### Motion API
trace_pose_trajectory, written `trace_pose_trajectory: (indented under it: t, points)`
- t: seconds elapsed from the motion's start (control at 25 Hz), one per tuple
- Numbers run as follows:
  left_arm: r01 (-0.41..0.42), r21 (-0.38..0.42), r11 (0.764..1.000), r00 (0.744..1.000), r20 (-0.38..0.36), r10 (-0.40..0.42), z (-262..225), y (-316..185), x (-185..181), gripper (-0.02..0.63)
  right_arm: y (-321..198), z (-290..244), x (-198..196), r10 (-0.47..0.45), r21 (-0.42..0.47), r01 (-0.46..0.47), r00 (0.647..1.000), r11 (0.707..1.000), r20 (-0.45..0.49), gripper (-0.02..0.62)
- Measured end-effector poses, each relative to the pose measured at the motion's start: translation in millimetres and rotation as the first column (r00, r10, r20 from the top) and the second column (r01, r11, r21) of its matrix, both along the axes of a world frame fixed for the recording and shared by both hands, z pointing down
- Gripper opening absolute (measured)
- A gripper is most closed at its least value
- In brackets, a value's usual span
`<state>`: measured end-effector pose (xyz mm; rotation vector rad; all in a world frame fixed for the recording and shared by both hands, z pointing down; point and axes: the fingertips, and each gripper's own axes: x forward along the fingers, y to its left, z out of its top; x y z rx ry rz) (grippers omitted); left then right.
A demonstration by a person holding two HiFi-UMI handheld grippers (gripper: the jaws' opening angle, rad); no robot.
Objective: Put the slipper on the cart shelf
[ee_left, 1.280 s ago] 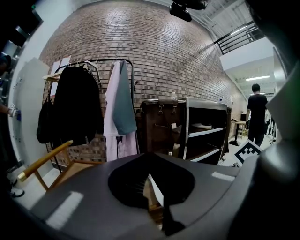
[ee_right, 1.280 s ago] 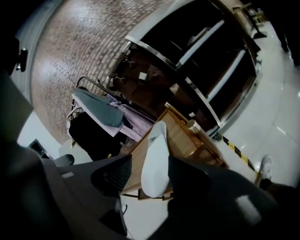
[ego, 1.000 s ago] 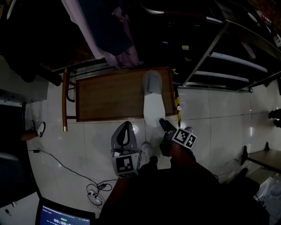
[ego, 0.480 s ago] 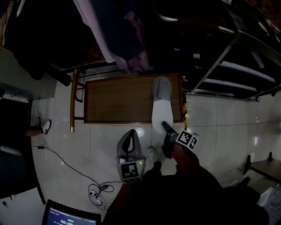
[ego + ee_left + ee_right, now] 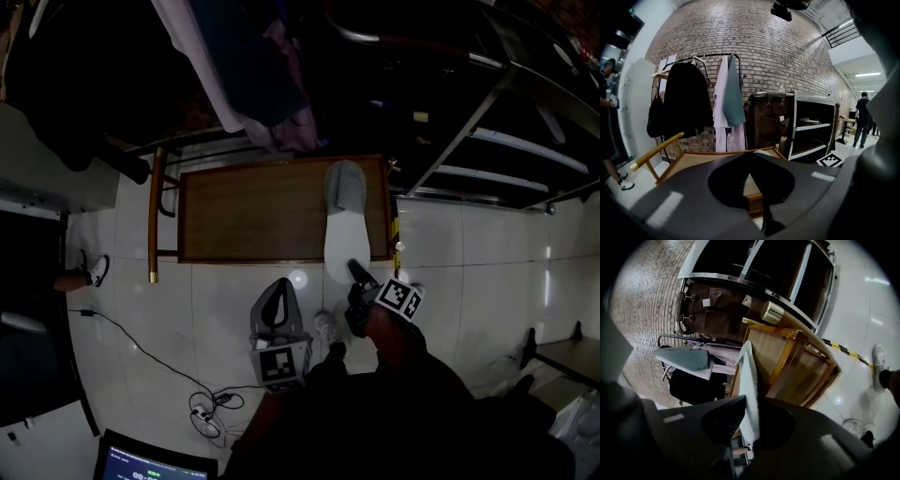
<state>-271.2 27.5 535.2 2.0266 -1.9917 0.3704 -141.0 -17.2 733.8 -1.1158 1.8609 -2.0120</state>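
Right now we see the grey-and-white fabric slipper (image 5: 344, 230) lying lengthwise at the right end of the brown wooden cart shelf (image 5: 253, 211). Its grey toe part is on the wood, and its white heel part sticks out past the near edge, over the white tiled floor (image 5: 469, 244). We mark the right gripper (image 5: 359, 275) at that heel end; its jaws have just been closing w/ the slipper btw them. In the right gripper view the slipper's white edge (image 5: 749, 380) sits clamped in the right gripper (image 5: 751, 405), pads pressing from both sides, w/ the cart shelf (image 5: 801, 366) beyond. We put the left gripper (image 5: 278, 287) over the floor, just short of the shelf's near edge, left of the slipper and apart from it. In the left gripper view the left gripper (image 5: 751, 158) has its tips together w/ nothing in them, and only the cart shelf (image 5: 690, 157) shows thru the loop of its fingers. Behind the cart we note hanging garments (image 5: 723, 108) on a rail against a brick wall (image 5: 764, 51), plus a dark metal shelving unit (image 5: 487, 141) to the right.
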Motion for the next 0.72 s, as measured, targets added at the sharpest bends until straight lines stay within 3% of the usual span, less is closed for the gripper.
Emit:
trace_pose_trajectory:
  t: [0.32,0.72]
  points:
    - [0.008,-0.007,1.0,1.0,-0.018,-0.008,2,-3,0,0.012,2,-23,9,0.004,0.027,-0.004,1.0,1.0,-0.023,0.049]
    - [0.005,0.079,0.997,0.999,-0.044,-0.001,-35,-12,-4,0.012,7,-98,13,-0.004,0.182,0.0,1.0,0.983,0.021,0.046]
